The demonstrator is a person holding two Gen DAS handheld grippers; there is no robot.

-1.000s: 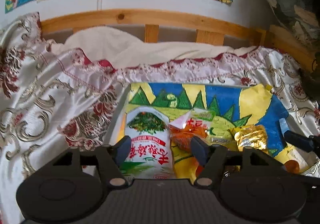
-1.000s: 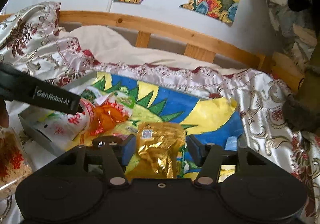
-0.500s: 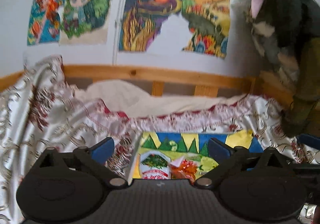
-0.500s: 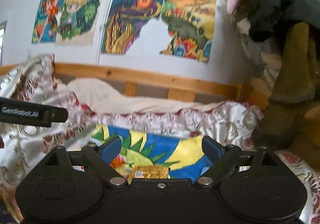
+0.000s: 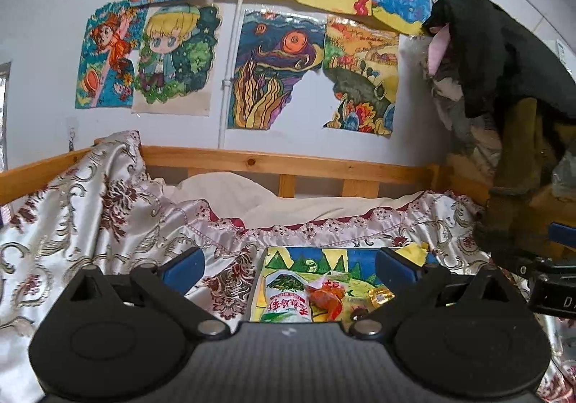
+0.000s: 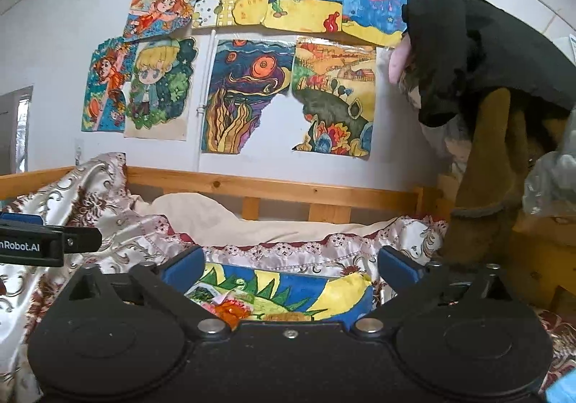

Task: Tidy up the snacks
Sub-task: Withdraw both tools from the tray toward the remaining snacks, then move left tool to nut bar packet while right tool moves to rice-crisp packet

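Observation:
A white and green snack bag (image 5: pixel 286 298), an orange snack packet (image 5: pixel 325 296) and a gold foil packet (image 5: pixel 379 296) lie on a painted board (image 5: pixel 360 255) on the bed. My left gripper (image 5: pixel 289 268) is open and empty, raised above and behind them. My right gripper (image 6: pixel 289 268) is open and empty too, raised over the same board (image 6: pixel 324 286); the orange packet (image 6: pixel 232 311) shows low between its fingers, the gold one is almost hidden by the gripper body.
A patterned satin bedspread (image 5: pixel 90 215) covers the bed, with a wooden rail (image 5: pixel 288 165) behind. Children's paintings (image 5: pixel 273 68) hang on the wall. A plush toy and dark clothes (image 5: pixel 504 79) pile up at the right. The left gripper's body (image 6: pixel 43 244) shows at left.
Both grippers have opened wide and lifted back and up from the snacks. The snacks now sit low in both views. The wall paintings have come into view.

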